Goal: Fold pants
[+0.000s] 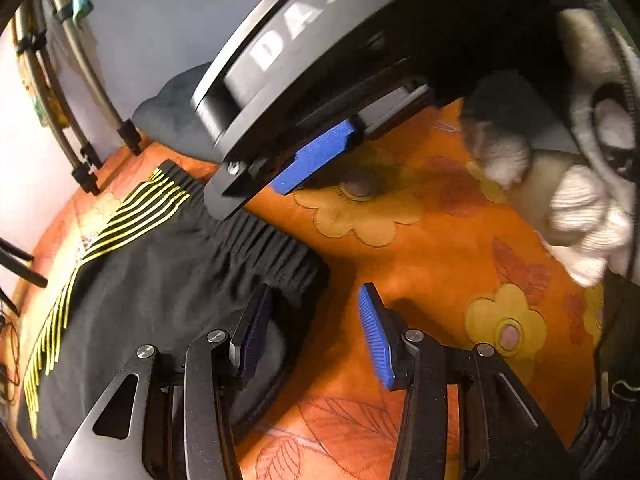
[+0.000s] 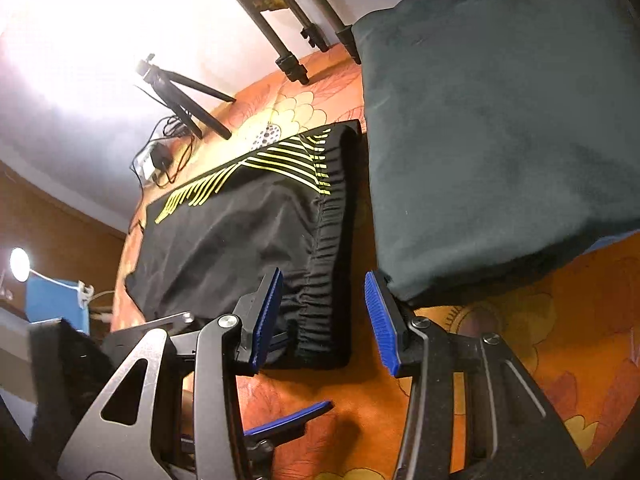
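Black pants [image 1: 152, 276] with yellow stripes and a gathered elastic waistband lie flat on the orange flowered sheet [image 1: 436, 240]. My left gripper [image 1: 316, 332] is open just above the waistband's near corner, with nothing between its blue pads. The right gripper's body [image 1: 320, 92] crosses the top of this view, held by a white-gloved hand [image 1: 580, 208]. In the right wrist view the pants [image 2: 240, 240] lie ahead, and my right gripper [image 2: 324, 320] is open over the waistband end, empty. One blue finger of the left gripper [image 2: 292, 420] shows below it.
A dark grey pillow [image 2: 500, 140] lies right beside the waistband, also in the left view [image 1: 172, 116]. Tripod legs [image 2: 192, 100] and cables [image 2: 160, 160] stand on the sheet's far side. Metal bed rails [image 1: 80, 92] line the wall. A blue box [image 2: 56, 300] sits off the bed.
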{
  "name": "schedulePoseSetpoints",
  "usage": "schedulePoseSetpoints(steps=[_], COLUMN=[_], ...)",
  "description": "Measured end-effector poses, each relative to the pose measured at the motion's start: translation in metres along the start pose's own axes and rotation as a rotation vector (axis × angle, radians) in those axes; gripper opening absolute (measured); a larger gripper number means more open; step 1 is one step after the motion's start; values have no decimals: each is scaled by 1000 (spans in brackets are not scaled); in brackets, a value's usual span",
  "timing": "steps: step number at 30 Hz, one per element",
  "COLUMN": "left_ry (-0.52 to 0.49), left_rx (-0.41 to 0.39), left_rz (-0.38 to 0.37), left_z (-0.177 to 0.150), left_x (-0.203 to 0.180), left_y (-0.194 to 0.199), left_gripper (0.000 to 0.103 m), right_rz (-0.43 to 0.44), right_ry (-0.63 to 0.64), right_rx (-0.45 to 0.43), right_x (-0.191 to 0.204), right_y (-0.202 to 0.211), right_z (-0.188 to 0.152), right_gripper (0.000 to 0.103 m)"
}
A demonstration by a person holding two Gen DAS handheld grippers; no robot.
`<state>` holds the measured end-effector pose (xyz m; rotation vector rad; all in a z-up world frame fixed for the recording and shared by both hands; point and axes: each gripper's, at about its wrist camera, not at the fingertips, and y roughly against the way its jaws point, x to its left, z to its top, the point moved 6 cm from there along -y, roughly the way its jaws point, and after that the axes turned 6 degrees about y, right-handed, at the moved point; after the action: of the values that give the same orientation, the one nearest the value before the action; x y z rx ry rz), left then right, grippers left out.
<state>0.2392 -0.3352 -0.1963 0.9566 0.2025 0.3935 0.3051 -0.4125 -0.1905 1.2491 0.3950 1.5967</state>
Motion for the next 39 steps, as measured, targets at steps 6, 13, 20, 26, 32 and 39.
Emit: schedulePoseSetpoints(steps=[6,13,20,26,32,39], left_ry=[67,186,242,259,278,315], left_rx=[-30,-122,-175,-206,-224,-243], left_rz=[-30,-82,-107,-117,-135,-175], left_z=[-5,-2,2,5,2,7], left_x=[19,40,45,49,48,49], left_y=[-3,21,40,44,51,58], left_gripper=[21,14,13,12,12,5], right_rz=[15,8,19,21,111,157], right_ry=[-37,-61,-100,-159,-280,-348], right_rx=[1,14,31,66,70,9], right_x=[-5,-2,10,11,-3,-5], right_y=[0,-4,-17,-39,-55,-49], right_z=[3,5,13,20,18,24], right_gripper=[45,54,63,63,63,20])
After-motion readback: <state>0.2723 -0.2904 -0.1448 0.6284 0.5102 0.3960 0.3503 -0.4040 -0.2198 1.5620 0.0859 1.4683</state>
